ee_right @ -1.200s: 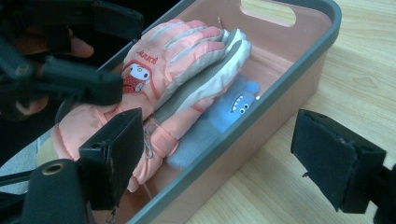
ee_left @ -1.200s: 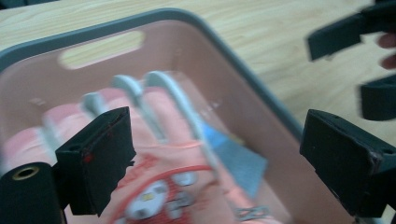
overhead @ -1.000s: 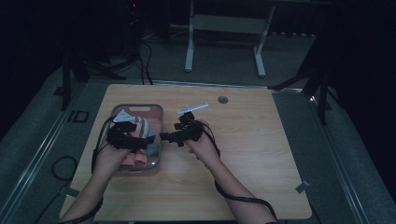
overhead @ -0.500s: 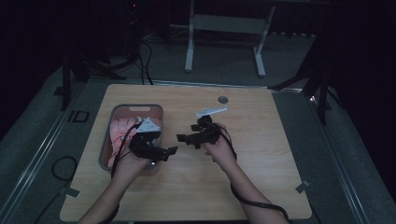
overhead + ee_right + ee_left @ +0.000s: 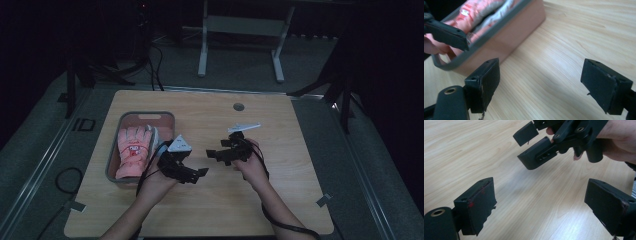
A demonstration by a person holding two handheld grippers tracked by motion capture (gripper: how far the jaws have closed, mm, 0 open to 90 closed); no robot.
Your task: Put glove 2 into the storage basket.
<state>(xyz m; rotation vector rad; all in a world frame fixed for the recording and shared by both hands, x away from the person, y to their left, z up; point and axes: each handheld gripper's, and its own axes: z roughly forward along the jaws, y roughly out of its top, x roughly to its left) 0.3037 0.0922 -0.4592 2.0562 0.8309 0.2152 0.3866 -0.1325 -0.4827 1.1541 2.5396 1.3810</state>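
Wooden bench (image 5: 280, 200) carries the whole scene, mostly bare. Grey-rimmed pink tray (image 5: 115, 170) sits at its left side, and a pink glove (image 5: 134, 150) with red print lies flat inside it, palm up, fingers pointing away from the person. Beside it in the tray is something pale grey, too small to name. Looks like the glove is already stowed, so the packing step reads as done. Nothing else to pack shows on the bench apart from a round grommet (image 5: 238, 107) near the far edge.

Left gripper (image 5: 196, 173) hangs over bare wood just right of the tray, jaws spread wide, nothing between them; left gripper view confirms empty jaws above wood grain. Right gripper (image 5: 216, 153) sits near it at bench centre, pointing toward the left one, jaws likewise spread and empty; its view shows the tray wall (image 5: 506, 47) ahead with glove fabric above the rim.

Judgement: task at or near its end, both hands free, probably only clearing away left.
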